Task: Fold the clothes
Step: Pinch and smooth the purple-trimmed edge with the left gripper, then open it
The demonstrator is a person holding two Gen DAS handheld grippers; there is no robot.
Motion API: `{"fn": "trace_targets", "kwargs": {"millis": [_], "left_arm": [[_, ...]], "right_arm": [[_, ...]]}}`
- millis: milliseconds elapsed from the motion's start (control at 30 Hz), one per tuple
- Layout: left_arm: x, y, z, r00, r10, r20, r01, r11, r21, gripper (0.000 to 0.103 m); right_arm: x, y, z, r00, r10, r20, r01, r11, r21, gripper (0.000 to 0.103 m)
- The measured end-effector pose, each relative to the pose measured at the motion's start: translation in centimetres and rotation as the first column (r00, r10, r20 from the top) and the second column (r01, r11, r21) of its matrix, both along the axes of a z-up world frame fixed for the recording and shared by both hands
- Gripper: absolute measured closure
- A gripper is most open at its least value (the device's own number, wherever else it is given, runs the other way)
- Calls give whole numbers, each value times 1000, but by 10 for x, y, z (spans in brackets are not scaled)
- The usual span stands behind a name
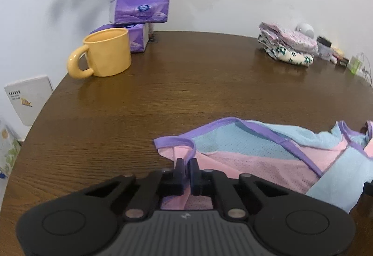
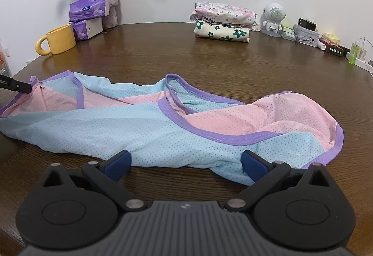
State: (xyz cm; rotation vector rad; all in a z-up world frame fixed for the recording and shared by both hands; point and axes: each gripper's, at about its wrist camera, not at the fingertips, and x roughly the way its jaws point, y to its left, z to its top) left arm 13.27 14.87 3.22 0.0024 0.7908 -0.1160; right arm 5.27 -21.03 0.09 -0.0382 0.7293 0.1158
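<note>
- The mesh tank top, pink and blue with purple trim, lies spread and rumpled on the wooden table, right ahead of both claws.
- Left gripper — jaws pinched tight on the top's pink, purple-trimmed edge, likely to anchor or lift that end for a fold.
- Right gripper is spread wide, holding nothing; the blue hem lies between its fingers, not pressed.
- Far beyond: folded floral clothes, presumably finished; a yellow mug off left.

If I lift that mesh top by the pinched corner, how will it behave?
The mesh top lies rumpled and thin, so it will probably droop. It looks light and may slide on the smooth table, the rest trailing after the left gripper.
</note>
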Motion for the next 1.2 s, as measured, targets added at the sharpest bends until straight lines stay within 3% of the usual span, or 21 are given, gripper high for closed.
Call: {"fn": "trace_targets", "kwargs": {"millis": [667, 967, 1067, 1100, 1133, 1200], "left_arm": [[-15, 54, -5, 984, 180, -17, -180, 982, -48, 101], [-24, 54, -6, 979, 205, -14, -206, 978, -20, 100], [-27, 53, -6, 976, 218, -8, -219, 976, -19, 92], [-29, 53, -5, 975, 223, 2, -223, 974, -26, 82], [-31, 53, -3, 974, 227, 13, -227, 973, -36, 64], [-35, 54, -1, 971, 236, 34, -234, 971, -55, 38]], "right_arm": [[-3, 2, -1, 1000, -10, 16, 11, 1000, -5, 1], [-5, 3, -2, 1000, -12, 23, 12, 1000, -5, 1], [-5, 3, -2, 1000, -12, 25, 12, 1000, -5, 1], [-5, 3, -2, 1000, -13, 26, 13, 1000, -5, 1], [-5, 3, -2, 1000, -13, 28, 13, 1000, -4, 1], [-6, 3, -2, 999, -14, 30, 14, 1000, -4, 1]]}}
